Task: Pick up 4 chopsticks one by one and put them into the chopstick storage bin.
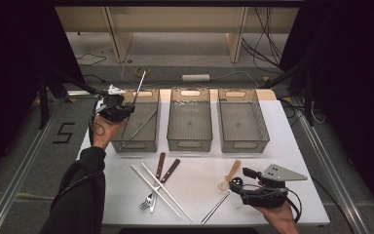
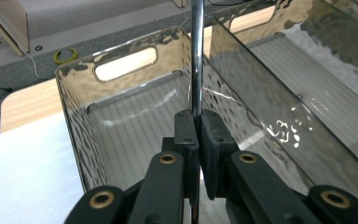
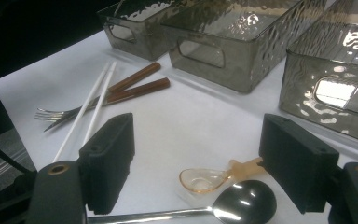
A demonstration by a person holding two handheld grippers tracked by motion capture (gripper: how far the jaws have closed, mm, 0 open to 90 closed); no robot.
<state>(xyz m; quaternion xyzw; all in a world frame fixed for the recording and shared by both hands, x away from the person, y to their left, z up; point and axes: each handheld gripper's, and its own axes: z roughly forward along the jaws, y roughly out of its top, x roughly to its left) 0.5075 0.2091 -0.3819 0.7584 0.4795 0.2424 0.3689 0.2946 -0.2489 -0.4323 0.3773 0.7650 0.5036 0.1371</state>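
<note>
My left gripper (image 1: 119, 108) (image 2: 197, 116) is shut on a thin metal chopstick (image 1: 140, 85) (image 2: 196, 51), which stands up from the jaws above the left grey bin (image 1: 135, 146) (image 2: 74, 121). Another metal chopstick (image 1: 141, 126) lies slanted inside that bin. My right gripper (image 1: 241, 178) (image 3: 198, 135) is open near the table's front right. Just ahead of its jaws lie a small amber spoon (image 1: 230, 174) (image 3: 205, 179) and a metal spoon (image 1: 219, 204) (image 3: 244, 201).
The middle bin (image 1: 190, 145) and the right bin (image 1: 243, 146) stand in a row beside the left one. Two white chopsticks (image 1: 160, 190) (image 3: 91, 109) and two brown-handled forks (image 1: 163, 170) (image 3: 137, 84) lie on the white table (image 1: 272, 126) at front centre.
</note>
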